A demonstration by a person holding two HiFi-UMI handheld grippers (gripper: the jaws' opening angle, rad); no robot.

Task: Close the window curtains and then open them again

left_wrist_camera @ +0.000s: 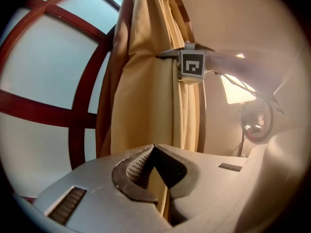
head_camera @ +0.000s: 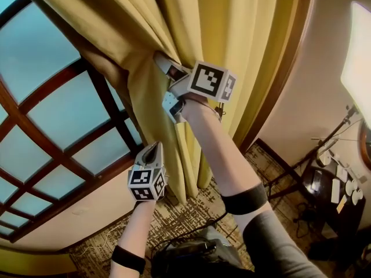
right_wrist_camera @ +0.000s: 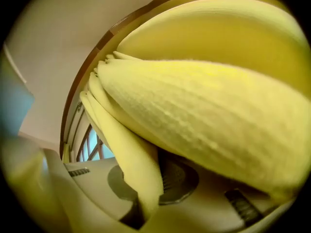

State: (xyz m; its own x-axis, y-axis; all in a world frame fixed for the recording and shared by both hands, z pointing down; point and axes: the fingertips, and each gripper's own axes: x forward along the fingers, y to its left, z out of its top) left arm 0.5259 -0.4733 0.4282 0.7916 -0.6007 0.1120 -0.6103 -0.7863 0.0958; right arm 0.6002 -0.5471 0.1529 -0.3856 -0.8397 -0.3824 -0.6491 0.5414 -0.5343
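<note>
The yellow curtain (head_camera: 174, 22) hangs bunched at the right side of the arched window (head_camera: 58, 114). My right gripper (head_camera: 162, 61) is raised and shut on a fold of the curtain. In the right gripper view that fold (right_wrist_camera: 141, 178) runs down between the pads, and the bulk of the fabric fills the picture. My left gripper (head_camera: 155, 147) is lower, beside the curtain's hanging edge. Its jaws are shut tip to tip (left_wrist_camera: 154, 148), and I see no fabric pinched at the tips. The left gripper view also shows the curtain (left_wrist_camera: 146, 81) and the right gripper (left_wrist_camera: 167, 55) on it.
Dark red wooden bars (left_wrist_camera: 48, 113) divide the window panes. A bright lamp (head_camera: 358, 62) on a stand is at the right, above a dark table (head_camera: 330, 190) with small items. Patterned carpet (head_camera: 191, 213) lies below, with a dark bag (head_camera: 191, 253) near my feet.
</note>
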